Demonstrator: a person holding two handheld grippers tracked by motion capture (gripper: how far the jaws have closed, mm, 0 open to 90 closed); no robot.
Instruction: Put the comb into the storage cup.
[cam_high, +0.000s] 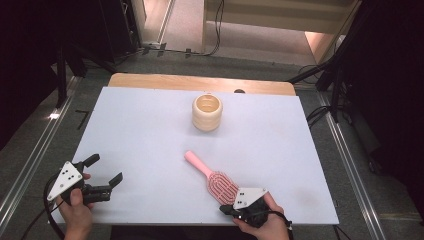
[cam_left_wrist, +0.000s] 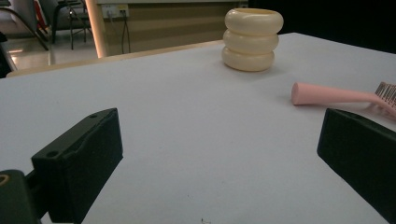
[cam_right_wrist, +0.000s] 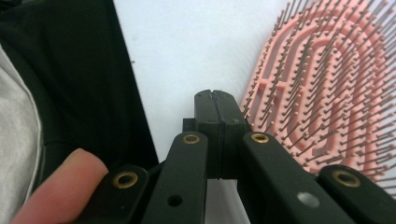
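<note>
A pink hairbrush (cam_high: 215, 180) lies bristles up near the front of the white table (cam_high: 150, 125), handle toward the far left. A cream ringed cup (cam_high: 207, 112) stands upright beyond it, mid-table. My right gripper (cam_high: 223, 209) rests at the table's front edge beside the brush head, jaws shut with nothing between them. In the right gripper view its closed tips (cam_right_wrist: 215, 95) sit just left of the brush's bristles (cam_right_wrist: 322, 88). My left gripper (cam_high: 106, 169) is open at the front left, empty. Its view (cam_left_wrist: 219, 154) faces the cup (cam_left_wrist: 252, 39) and the brush handle (cam_left_wrist: 327, 93).
A wooden tabletop strip (cam_high: 200, 81) shows behind the white board. Dark stands and cables (cam_high: 325, 115) flank the table on the floor. The table's front edge runs right by the right gripper, with dark clothing (cam_right_wrist: 70, 70) beyond it.
</note>
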